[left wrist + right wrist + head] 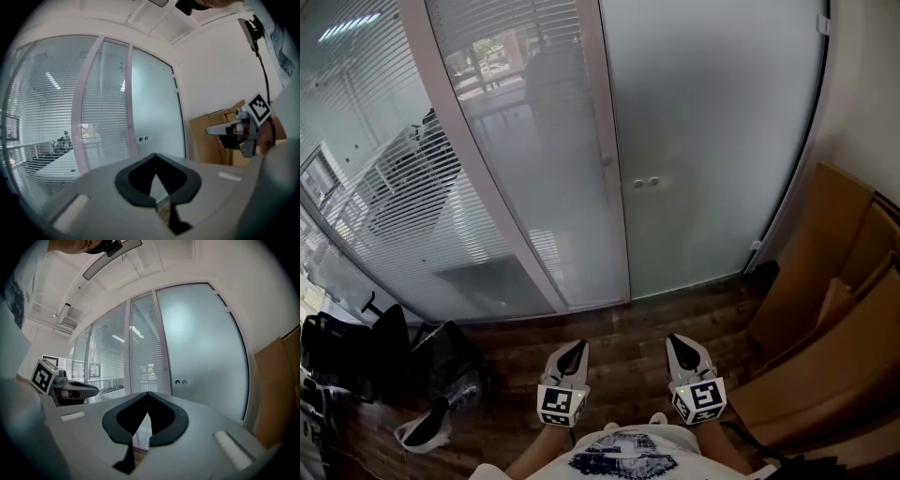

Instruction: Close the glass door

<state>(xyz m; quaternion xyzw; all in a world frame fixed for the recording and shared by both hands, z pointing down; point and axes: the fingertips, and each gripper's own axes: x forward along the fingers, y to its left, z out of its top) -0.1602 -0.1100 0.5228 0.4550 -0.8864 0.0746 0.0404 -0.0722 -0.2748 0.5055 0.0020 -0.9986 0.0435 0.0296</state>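
**White shirt (623,455), two closed tongs, and a frosted glass door (712,141) ahead**

White cloth with a dark print sits at the very bottom of the head view. It is the person's shirt. Just past it are the left tongs (577,346) and the right tongs (674,340). They are side by side and a little apart. Each has a cube with black and white squares on its back. Both point toward the wall of glass.

The left tongs are closed. The dark tips meet at the front and nothing is between them. The right tongs are closed too, and they hold nothing.

The frosted glass door stands ahead of the tongs, well apart from them. It is tall and milky, so nothing shows through it. Its left edge lies right against a pale post (609,159). Two small round fittings (644,183) sit on the door near that edge. The door looks shut.

Left of the post is clear glass with white blinds (403,197) behind it.

The floor (619,328) is dark wood. Big brown cardboard sheets (825,309) lean at the right, near the door's far side. Black bags (356,347) lie on the floor at the left. A white and black thing (422,427) lies near them, but it is too small to tell what it is.
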